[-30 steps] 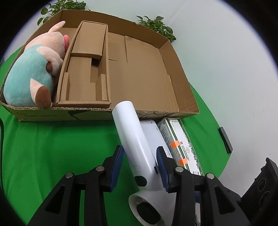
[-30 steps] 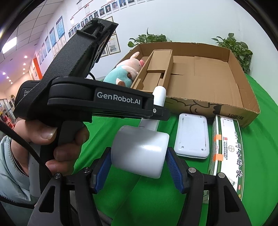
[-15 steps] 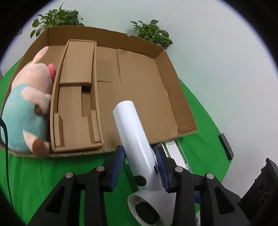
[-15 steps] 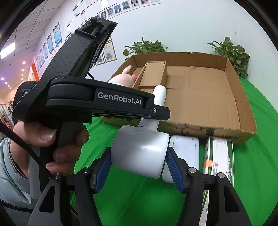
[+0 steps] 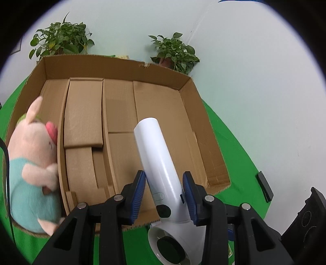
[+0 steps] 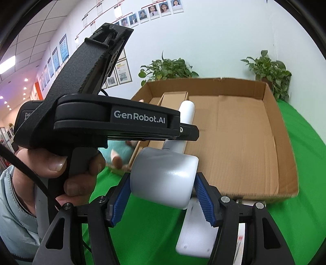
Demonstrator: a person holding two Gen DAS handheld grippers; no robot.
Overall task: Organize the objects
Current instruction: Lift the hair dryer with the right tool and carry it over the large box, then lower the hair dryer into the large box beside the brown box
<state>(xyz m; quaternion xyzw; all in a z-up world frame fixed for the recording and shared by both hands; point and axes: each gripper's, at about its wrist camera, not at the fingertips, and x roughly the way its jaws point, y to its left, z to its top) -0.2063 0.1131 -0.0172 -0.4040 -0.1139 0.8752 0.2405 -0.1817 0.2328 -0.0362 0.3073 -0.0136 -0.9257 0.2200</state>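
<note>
Green cloth (image 5: 234, 146) under cardboard box (image 5: 183, 81); both grippers (image 5: 164, 195) (image 6: 163, 195) clamp white hair dryer (image 5: 161, 167) above it, plush pig (image 5: 30, 163) inside its left end

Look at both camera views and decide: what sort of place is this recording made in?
Probably an office room set up for recording demonstrations. A green cloth covers the table, framed notices and staff portrait photos hang on the wall, and potted plants stand behind the cardboard box.
</note>
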